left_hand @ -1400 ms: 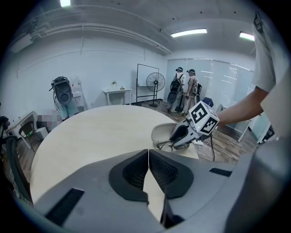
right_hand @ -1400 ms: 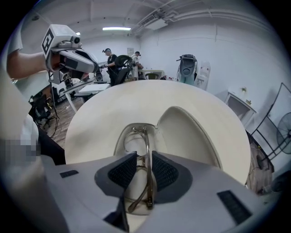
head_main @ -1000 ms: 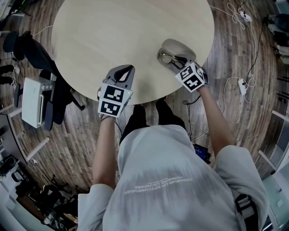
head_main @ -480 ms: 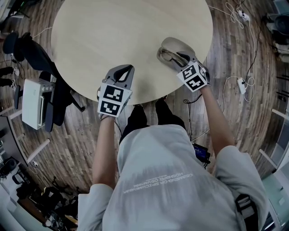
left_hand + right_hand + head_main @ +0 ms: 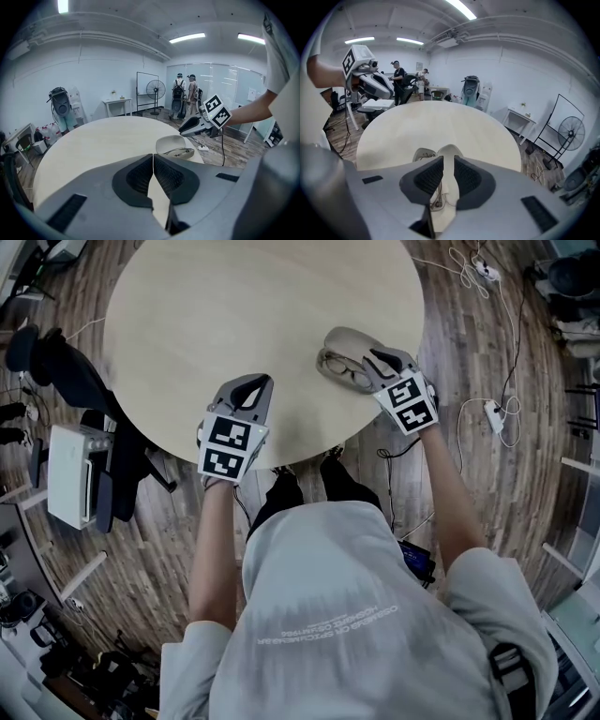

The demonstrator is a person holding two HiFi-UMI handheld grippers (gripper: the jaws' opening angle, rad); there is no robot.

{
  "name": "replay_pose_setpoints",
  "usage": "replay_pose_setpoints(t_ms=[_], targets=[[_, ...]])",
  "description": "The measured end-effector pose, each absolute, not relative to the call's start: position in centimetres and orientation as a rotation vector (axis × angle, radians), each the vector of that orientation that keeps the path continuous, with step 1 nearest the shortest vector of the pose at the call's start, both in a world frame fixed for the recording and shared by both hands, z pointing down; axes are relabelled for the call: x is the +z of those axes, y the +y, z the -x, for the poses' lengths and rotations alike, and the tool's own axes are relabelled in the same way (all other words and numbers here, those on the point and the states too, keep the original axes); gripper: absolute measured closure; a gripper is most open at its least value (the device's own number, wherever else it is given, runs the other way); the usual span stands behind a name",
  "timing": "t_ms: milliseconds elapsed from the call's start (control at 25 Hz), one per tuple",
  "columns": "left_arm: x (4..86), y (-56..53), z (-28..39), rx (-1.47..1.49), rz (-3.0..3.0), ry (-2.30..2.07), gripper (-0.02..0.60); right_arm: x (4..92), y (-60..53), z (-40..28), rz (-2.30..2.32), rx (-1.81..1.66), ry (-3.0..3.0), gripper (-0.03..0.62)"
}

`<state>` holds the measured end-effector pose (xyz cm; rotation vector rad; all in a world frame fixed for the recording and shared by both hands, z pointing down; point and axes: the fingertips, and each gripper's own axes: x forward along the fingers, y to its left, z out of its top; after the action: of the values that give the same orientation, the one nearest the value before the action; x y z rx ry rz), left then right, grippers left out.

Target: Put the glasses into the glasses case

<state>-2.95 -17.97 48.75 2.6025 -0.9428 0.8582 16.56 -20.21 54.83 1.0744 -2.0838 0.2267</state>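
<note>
Between the pads of the right claw there is a narrow gap with nothing gripped in it. The pale case shows through the gap just below. This claw hangs over the right side of the glasses case. The left claw is closed tip to tip and empty, above the near table edge and well apart from the case.

Closing the lid looks like the step left. With no second claw steadying the case, a push on the lid could slide it toward the nearby rim of the table. A lid brought down on a raised arm could bend the frame.

The glasses lie inside the open lower half. They are thin dark wire with clear lenses and look light and easy to snag. The case is a smooth, rounded beige shell with its lid tipped back.
</note>
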Motion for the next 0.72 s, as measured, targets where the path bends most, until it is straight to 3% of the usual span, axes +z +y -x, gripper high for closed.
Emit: replay_pose_setpoints(t_ms=[200,720], targets=[[46.0,-19.7,2.5,0.814,-2.69,-0.942,0.566,50.0,-20.6,-18.2,-1.243,0.192,-2.066,0.582],[35.7,-23.9,1.1,0.604,-2.936,-1.011,0.566,36.9,-19.5,-19.9,-1.544,0.056,-2.13,0.592]])
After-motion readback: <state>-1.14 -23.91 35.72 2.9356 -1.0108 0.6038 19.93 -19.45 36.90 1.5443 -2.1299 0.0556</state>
